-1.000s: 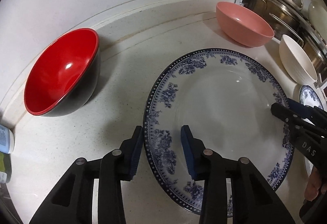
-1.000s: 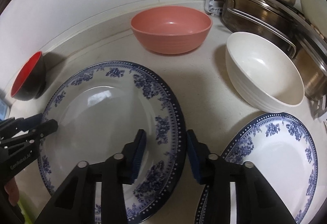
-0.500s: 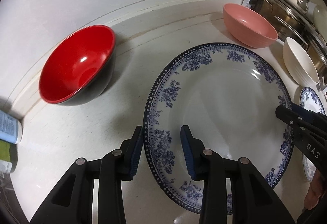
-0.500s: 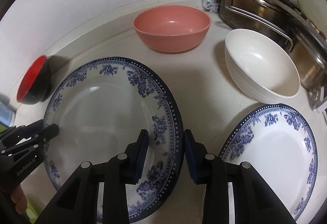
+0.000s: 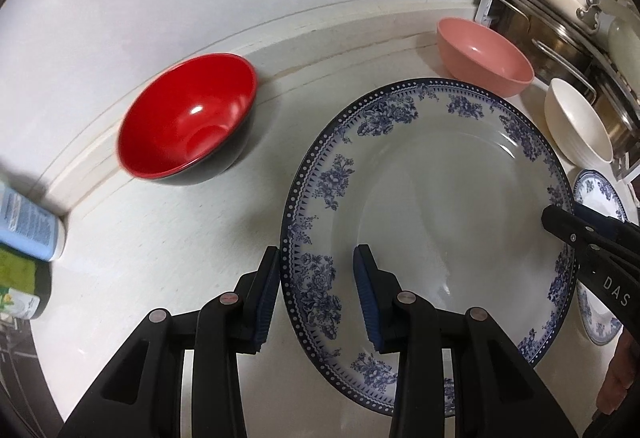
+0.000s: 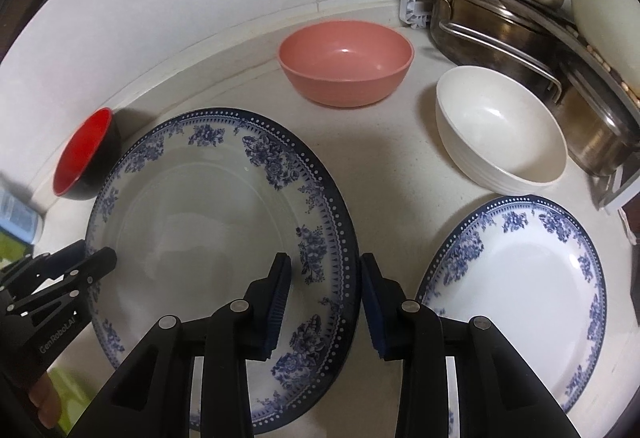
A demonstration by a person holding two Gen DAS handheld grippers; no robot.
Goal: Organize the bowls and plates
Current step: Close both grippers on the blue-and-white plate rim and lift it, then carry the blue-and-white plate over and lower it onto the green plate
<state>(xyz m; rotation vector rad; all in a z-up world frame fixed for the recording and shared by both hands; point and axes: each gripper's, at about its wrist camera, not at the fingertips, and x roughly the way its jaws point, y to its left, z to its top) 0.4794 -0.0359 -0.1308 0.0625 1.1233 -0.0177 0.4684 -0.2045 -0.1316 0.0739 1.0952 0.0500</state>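
big plate (image 5: 440, 206) w/ blue floral rim, white centre, on counter (image 5: 168, 238). left gripper (image 5: 316, 290) spread, straddling its 9 o'clock rim; right gripper (image 6: 326, 296) spread across 3 o'clock rim. red bowl (image 5: 188, 122) at 10, pink bowl (image 6: 346, 62) at 1.

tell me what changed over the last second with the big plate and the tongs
Both cameras now see more of the counter, as if the large blue-patterned plate were lifted or drawn back. Left tongs and right tongs still straddle opposite rims, open. Red bowl, pink bowl, white bowl, second plate unmoved.
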